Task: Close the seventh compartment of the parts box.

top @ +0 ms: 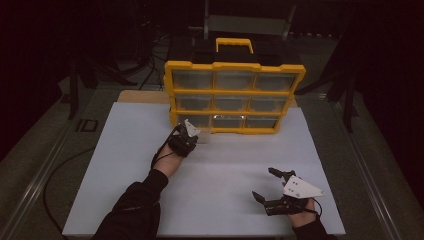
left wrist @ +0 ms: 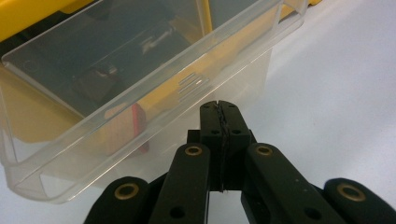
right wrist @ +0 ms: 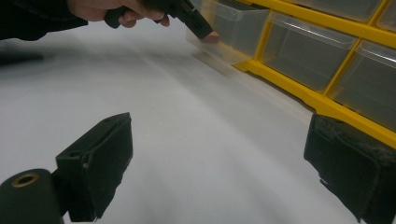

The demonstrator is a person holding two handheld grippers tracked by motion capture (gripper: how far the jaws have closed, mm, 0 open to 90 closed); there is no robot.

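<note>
From up high, the left gripper sits at the yellow organizer's bottom-left clear drawer, pulled partway out. Left gripper view: jaws fully closed just short of the drawer's front lip, gripping nothing I can see. Right gripper view: right gripper wide open and empty, drawer well ahead. Probably halfway out; finishing the pull remains.

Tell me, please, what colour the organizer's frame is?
Yellow, clearest in the high view: organizer's frame.

A white surface is seen, laid over a darker base. A yellow organizer is stood upright at its far edge. A clear drawer is pulled out of the bottom row, its base resting on the white.
</note>
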